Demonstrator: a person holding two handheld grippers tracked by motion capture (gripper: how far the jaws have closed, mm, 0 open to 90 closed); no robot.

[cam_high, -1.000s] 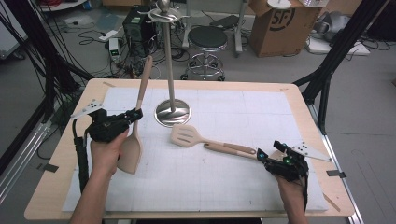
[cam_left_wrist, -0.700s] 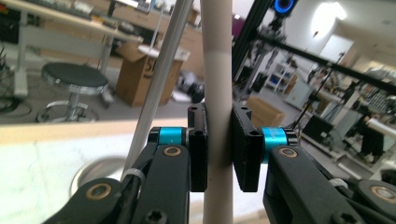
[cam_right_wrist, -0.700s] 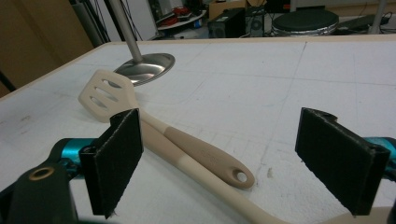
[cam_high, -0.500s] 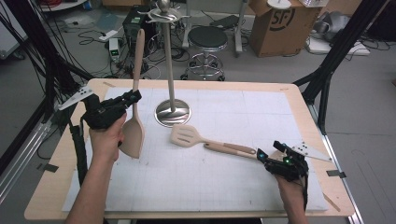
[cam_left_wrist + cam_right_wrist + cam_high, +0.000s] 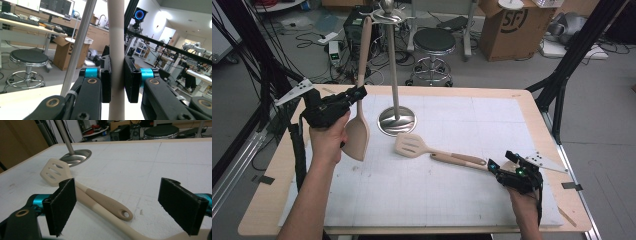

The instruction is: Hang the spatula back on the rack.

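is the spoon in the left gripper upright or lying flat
Upright: the spoon hangs blade down, off the table, its handle clamped between the left gripper's jaws.

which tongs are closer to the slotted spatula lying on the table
The right. The right tongs sit open at the handle end of the slotted spatula, not gripping it. The left tongs are across the table, shut on the solid spatula beside the metal stand.
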